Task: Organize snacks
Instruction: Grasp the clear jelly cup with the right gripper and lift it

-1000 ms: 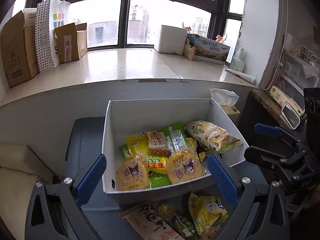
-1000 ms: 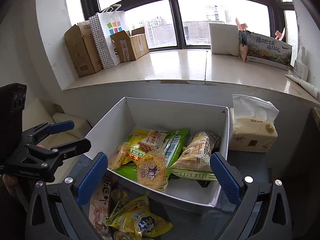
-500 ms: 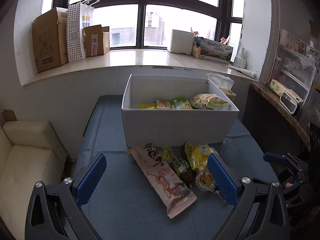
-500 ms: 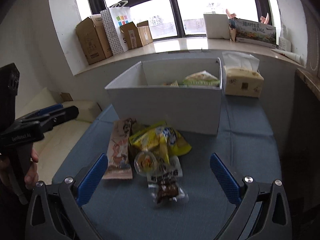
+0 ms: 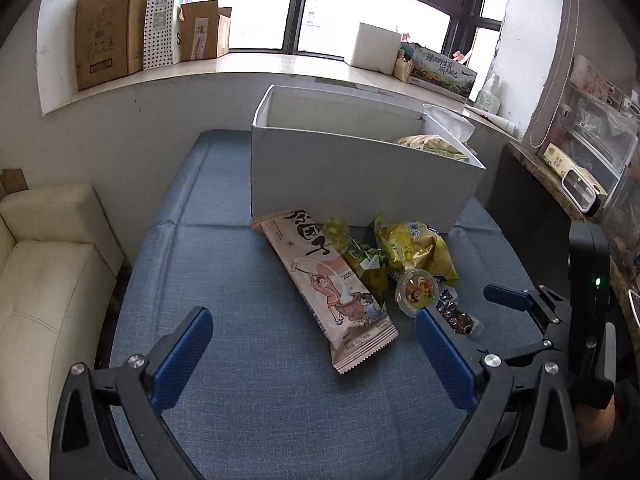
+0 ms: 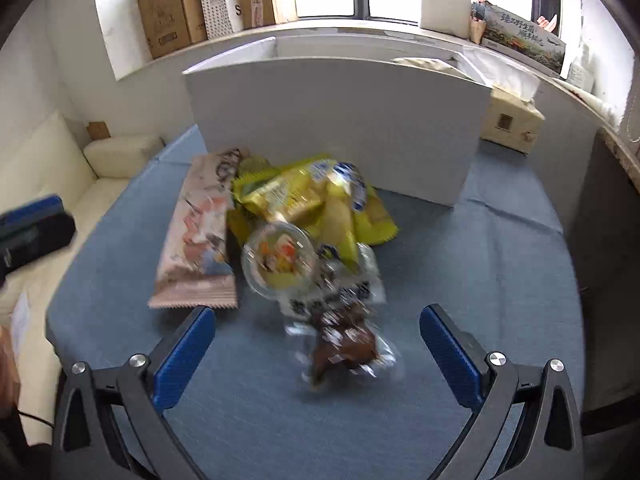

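Note:
A white open box (image 5: 360, 172) (image 6: 332, 120) holding snack packs stands at the back of the blue surface. In front of it lie loose snacks: a long beige packet (image 5: 324, 284) (image 6: 200, 236), a yellow bag (image 5: 412, 248) (image 6: 312, 200), a round clear jelly cup (image 5: 416, 292) (image 6: 278, 260), and a clear pack of brown sweets (image 5: 456, 316) (image 6: 344, 336). My left gripper (image 5: 312, 348) is open, low over the surface, with the beige packet's end between its fingers' line. My right gripper (image 6: 316, 344) is open, the brown sweets pack lying between its fingertips.
A cream sofa (image 5: 44, 264) lies left of the blue surface. A tissue box (image 6: 512, 120) stands right of the white box. Cardboard boxes (image 5: 108, 28) line the windowsill. A dark counter (image 5: 560, 184) with clutter runs along the right.
Both grippers have pulled back from above the white box and dropped toward the loose snacks in front of it. The right gripper has come close to the brown sweets pack.

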`<action>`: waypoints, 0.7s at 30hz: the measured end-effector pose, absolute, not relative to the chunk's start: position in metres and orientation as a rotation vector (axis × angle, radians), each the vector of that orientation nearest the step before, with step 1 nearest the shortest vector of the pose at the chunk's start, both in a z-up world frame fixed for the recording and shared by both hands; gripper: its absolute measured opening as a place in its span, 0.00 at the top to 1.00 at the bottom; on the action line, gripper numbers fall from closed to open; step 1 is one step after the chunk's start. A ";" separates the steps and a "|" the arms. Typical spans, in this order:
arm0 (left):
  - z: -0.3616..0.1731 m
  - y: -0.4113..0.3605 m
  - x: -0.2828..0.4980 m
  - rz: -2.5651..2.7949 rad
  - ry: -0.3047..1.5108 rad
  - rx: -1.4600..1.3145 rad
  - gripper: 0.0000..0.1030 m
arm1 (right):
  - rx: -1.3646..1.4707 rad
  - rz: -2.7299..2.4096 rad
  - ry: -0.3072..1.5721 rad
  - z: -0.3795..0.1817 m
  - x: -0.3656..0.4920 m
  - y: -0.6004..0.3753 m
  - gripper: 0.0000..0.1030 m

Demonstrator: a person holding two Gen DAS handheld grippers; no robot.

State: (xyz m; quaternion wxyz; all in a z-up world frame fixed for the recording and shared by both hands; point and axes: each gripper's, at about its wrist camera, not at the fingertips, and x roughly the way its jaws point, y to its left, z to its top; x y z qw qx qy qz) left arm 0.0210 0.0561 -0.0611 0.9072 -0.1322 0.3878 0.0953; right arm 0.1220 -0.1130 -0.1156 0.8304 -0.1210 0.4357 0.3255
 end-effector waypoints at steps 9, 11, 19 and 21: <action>-0.066 0.054 0.023 0.188 0.817 -0.260 0.00 | -0.306 0.616 0.954 -0.126 0.142 -0.077 0.01; -0.068 0.055 0.024 0.188 0.820 -0.264 0.00 | -0.322 0.610 0.956 -0.128 0.141 -0.071 0.11; -0.071 0.058 0.025 0.199 0.828 -0.261 0.00 | -0.346 0.603 0.969 -0.133 0.144 -0.063 0.37; -0.072 0.059 0.025 0.199 0.832 -0.260 0.00 | -0.346 0.618 0.958 -0.130 0.139 -0.063 0.47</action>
